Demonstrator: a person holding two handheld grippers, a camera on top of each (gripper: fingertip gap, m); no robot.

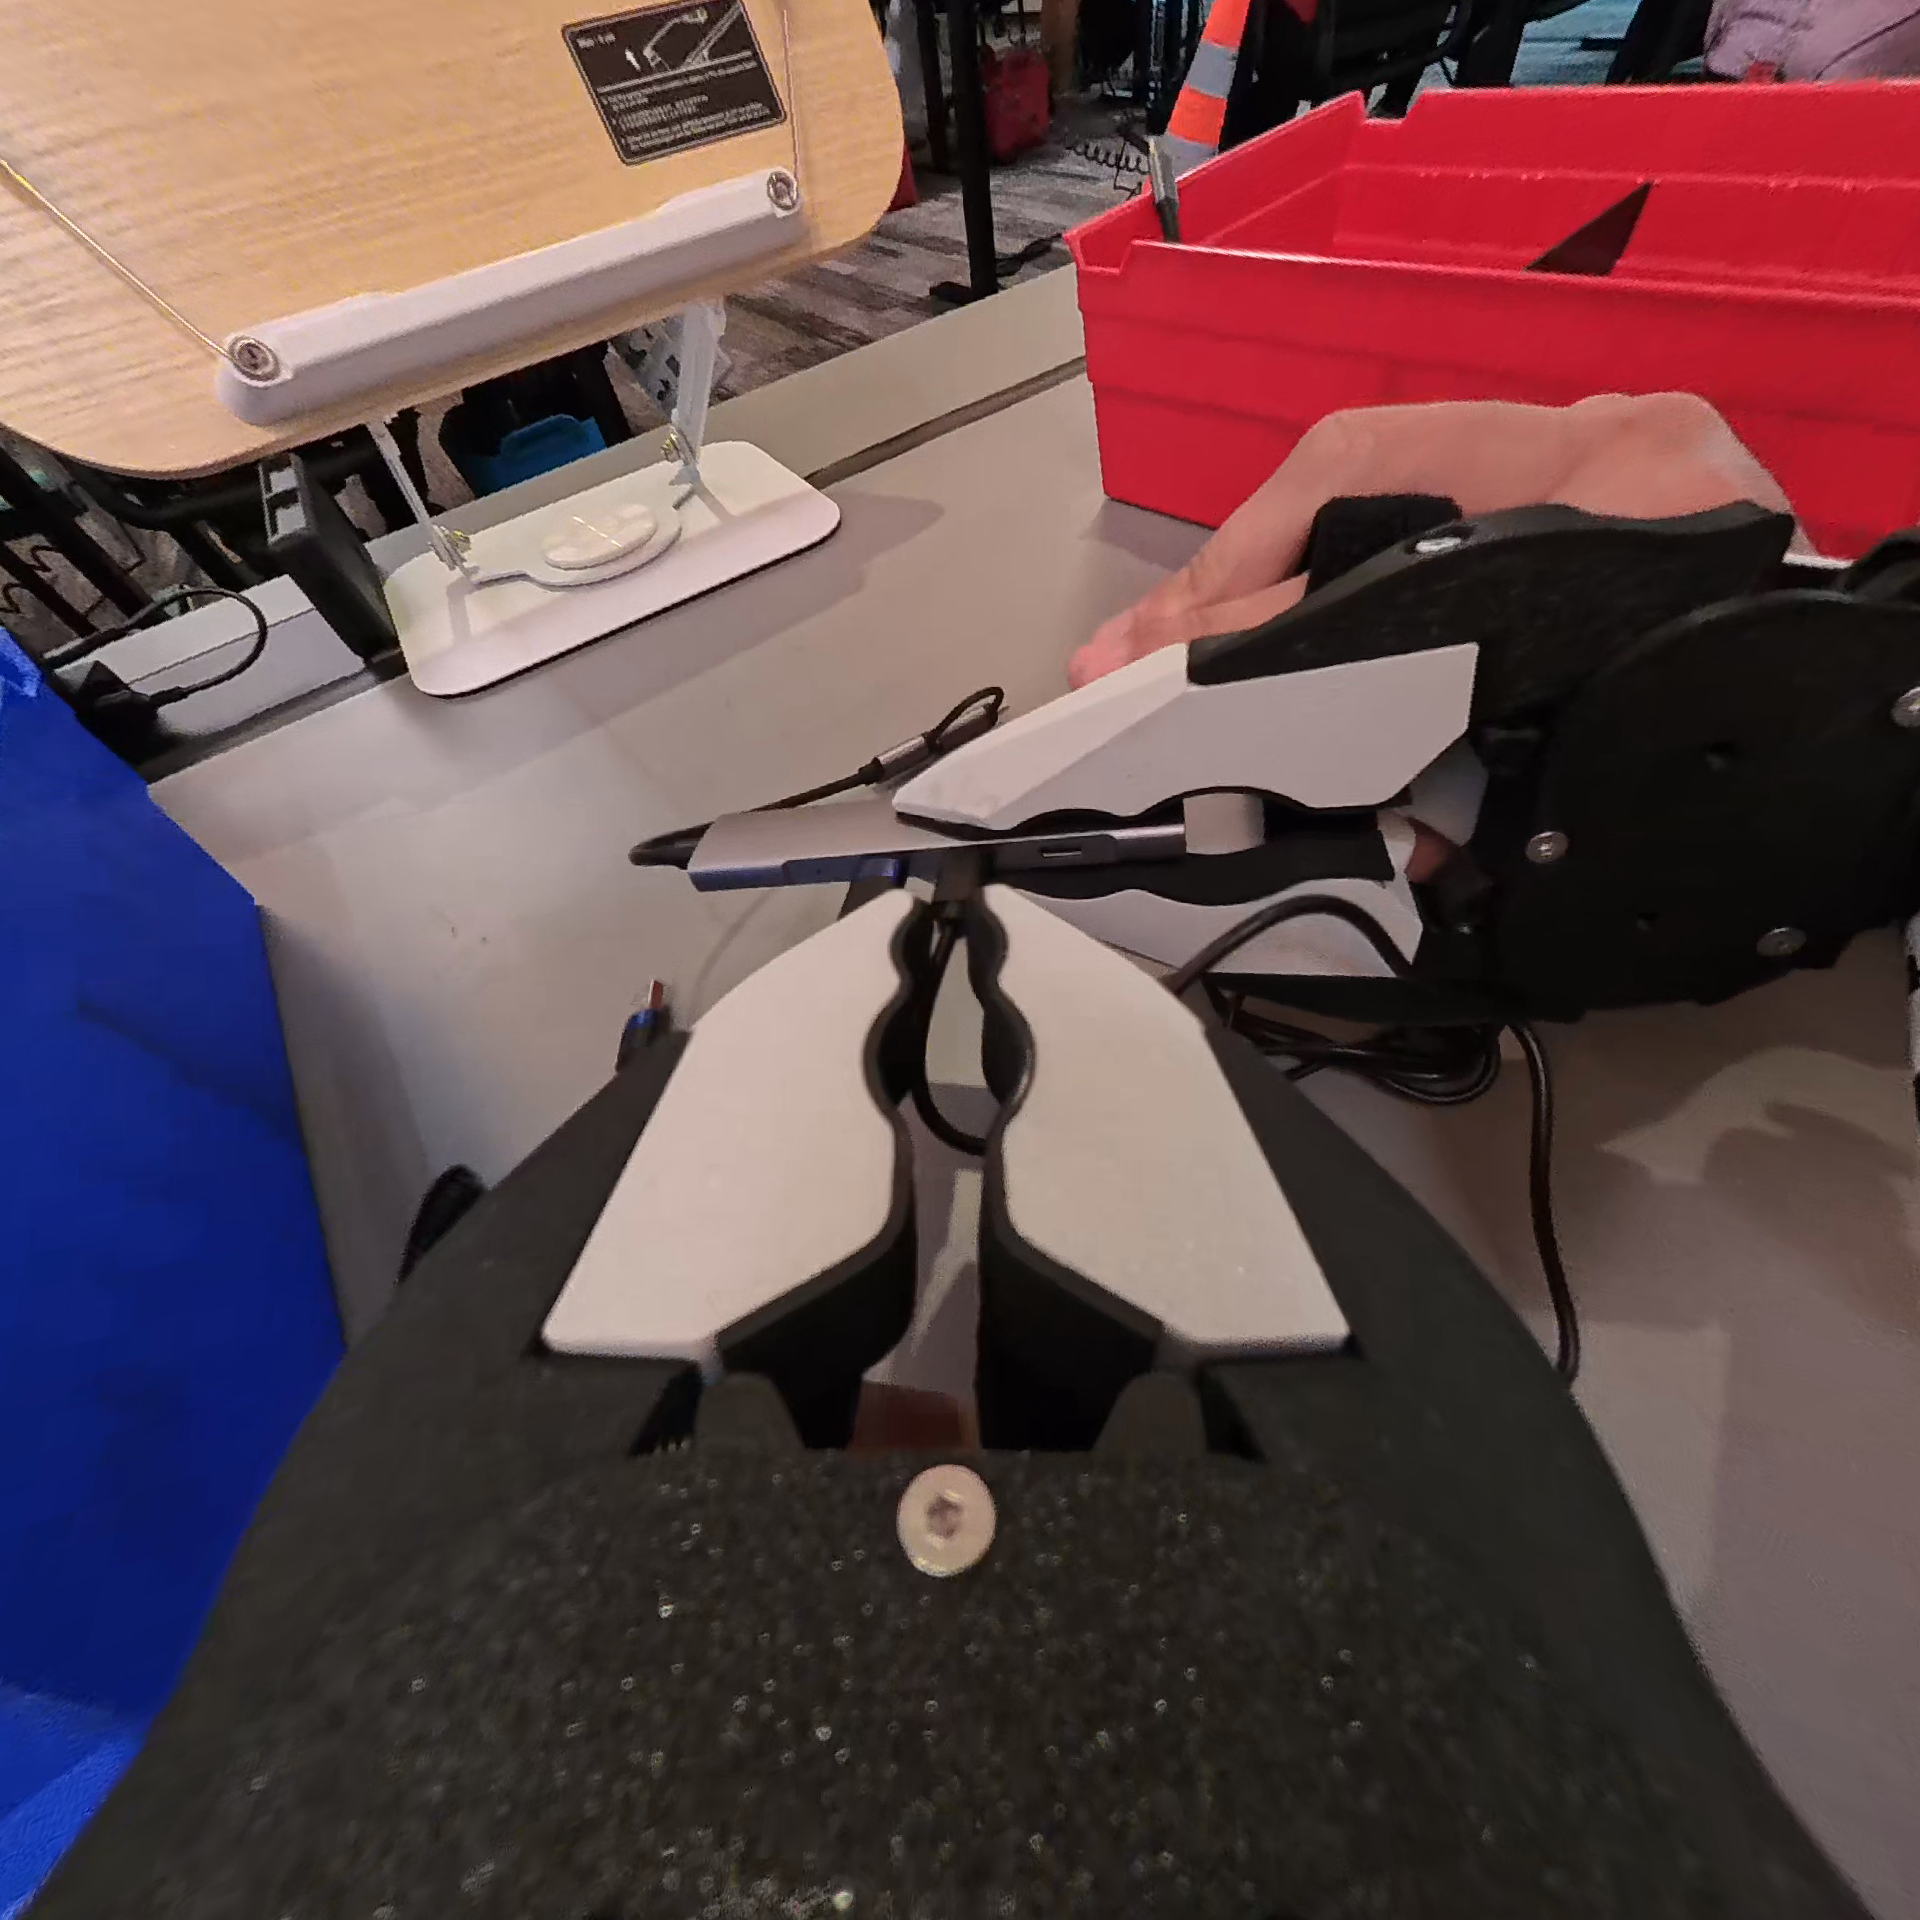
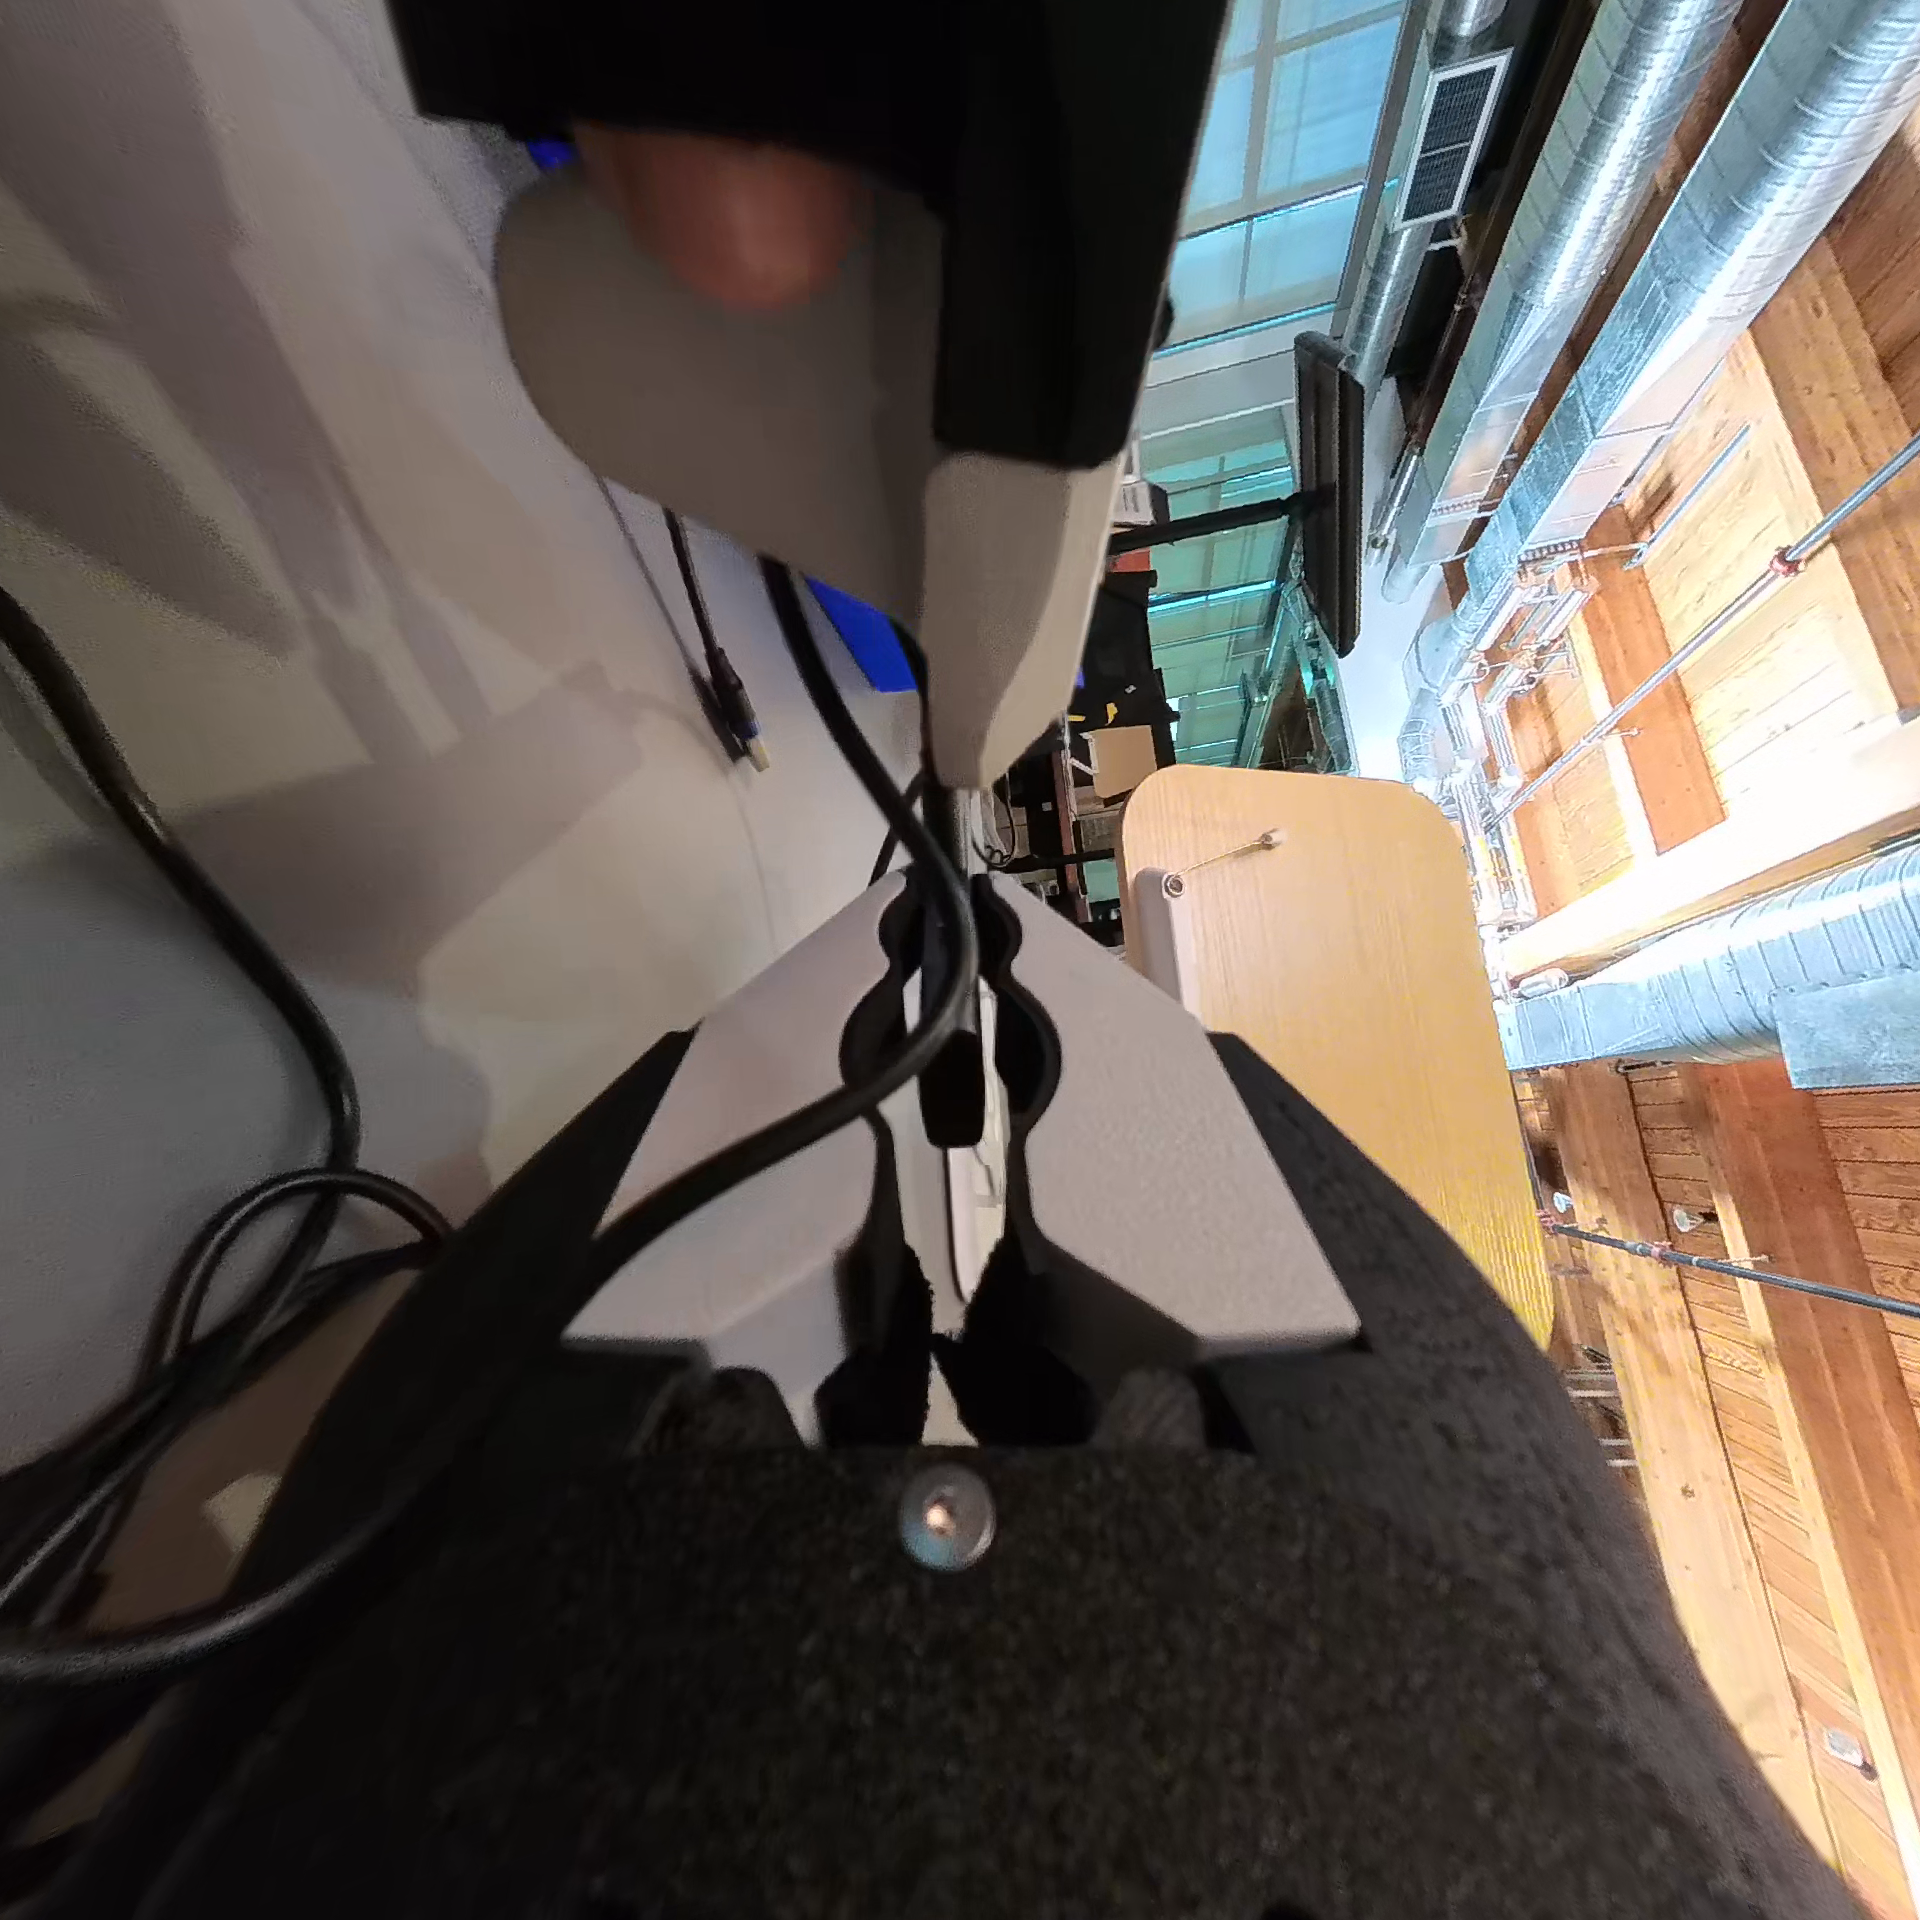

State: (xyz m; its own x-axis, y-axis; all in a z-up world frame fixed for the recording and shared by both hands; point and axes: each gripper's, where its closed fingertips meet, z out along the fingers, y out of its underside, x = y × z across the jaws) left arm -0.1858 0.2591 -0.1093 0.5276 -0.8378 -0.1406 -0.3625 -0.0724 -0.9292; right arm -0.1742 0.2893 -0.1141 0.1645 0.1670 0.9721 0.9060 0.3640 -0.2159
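The left gripper [image 1: 948, 914] has its two pale fingers [image 1: 769, 1122] drawn together around a black cable [image 1: 940, 997], pinching it right at the plug where it meets the edge of a flat grey hub [image 1: 831, 847]. The hub is held up off the grey table [image 1: 644, 748], roughly level, by the right gripper [image 1: 1049, 826], which comes in from the right side with its fingers clamped on the hub's far end, one finger above and one below. A person's hand [image 1: 1382, 499] wraps the right gripper's black body. From the hub's other end a short thin lead [image 1: 914, 743] curls away over the table. Loose loops of the black cable lie on the table under the right gripper. Behind, a wooden book stand [image 1: 416, 208] tilts on a white base [image 1: 613, 566], and a red bin [image 1: 1507, 343] sits at the back right, well apart from the stand. A blue bin [image 1: 135, 1143] fills the left edge. In the right wrist view, which is turned on its side, the right gripper [image 2: 951, 914] shows its fingers [image 2: 1143, 1143] close together with the cable [image 2: 312, 1039] looping past them and the left gripper [image 2: 987, 644] just ahead; the hub itself is hard to make out there
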